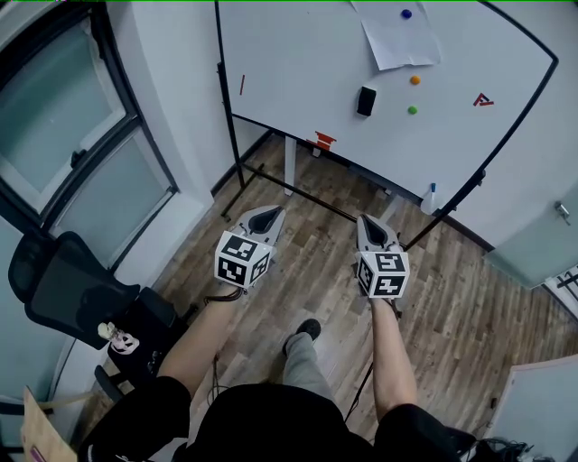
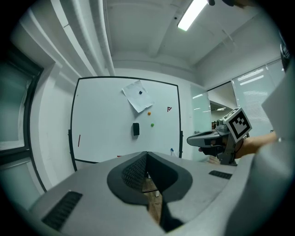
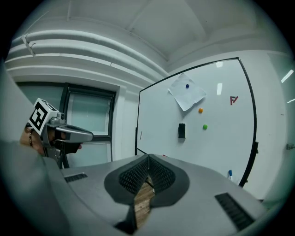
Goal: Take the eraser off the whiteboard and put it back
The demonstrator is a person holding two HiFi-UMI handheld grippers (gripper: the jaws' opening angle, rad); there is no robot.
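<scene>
Nearest to us, two bare forearms reach forward side by side over the wood floor (image 1: pixel 452 307). Each hand holds a gripper that points towards the whiteboard (image 1: pixel 307 63), close to level and tipped a little down. The left gripper (image 1: pixel 269 211) has its jaws together, tips meeting, with nothing between them. The right gripper (image 1: pixel 367 219) is the same: jaws closed and empty. Each carries a cube with black-and-white square markers, which bear no readable words.

Farther off, the whiteboard stands on a black-framed stand, well apart from both grippers. The eraser (image 1: pixel 366 101) is on the board, a small black block with its long axis running up and down the board. It sits below a paper (image 1: pixel 396 36) pinned by a blue magnet (image 1: pixel 406 14), and left of an orange magnet (image 1: pixel 414 79) and a green magnet (image 1: pixel 412 110).

Towards the board's right side is a small red mark (image 1: pixel 483 100), perhaps a letter, which we cannot read for certain. A short red stroke (image 1: pixel 241 85) lies near the left edge.
</scene>
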